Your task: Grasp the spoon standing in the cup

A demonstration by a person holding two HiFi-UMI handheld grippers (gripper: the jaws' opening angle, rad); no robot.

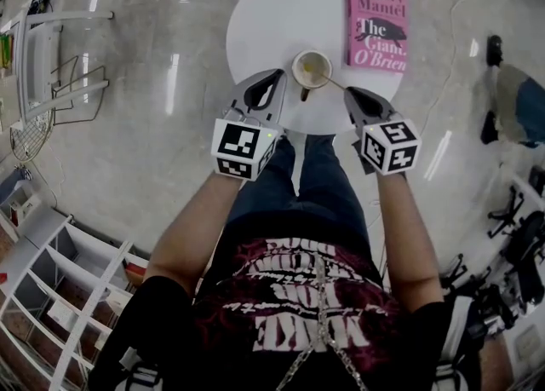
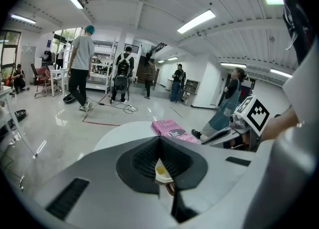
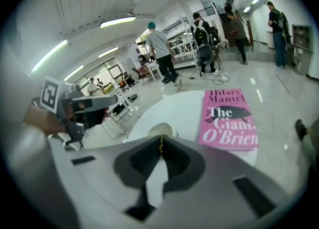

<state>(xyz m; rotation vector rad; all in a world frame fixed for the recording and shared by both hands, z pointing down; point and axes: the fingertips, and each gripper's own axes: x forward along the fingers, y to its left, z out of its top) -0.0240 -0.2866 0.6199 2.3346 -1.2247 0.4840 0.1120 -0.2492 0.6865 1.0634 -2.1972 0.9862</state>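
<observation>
A cream cup [image 1: 312, 68] stands on the round white table [image 1: 272, 6], near its front edge. A thin gold spoon [image 1: 330, 82] leans out of the cup to the right. My right gripper [image 1: 347, 91] is shut on the spoon's handle end; in the right gripper view the gold handle [image 3: 161, 142] shows pinched at the jaw tips, with the cup [image 3: 160, 129] just beyond. My left gripper [image 1: 278, 74] sits shut just left of the cup, holding nothing. Through the gap below its closed tips the cup [image 2: 162, 173] is partly visible.
A pink book [image 1: 377, 25] lies flat on the table's right side. White wire racks [image 1: 51, 83] and shelving [image 1: 60, 287] stand on the floor to the left. Several people stand far across the hall [image 2: 79, 68]. The person's legs reach under the table's front edge.
</observation>
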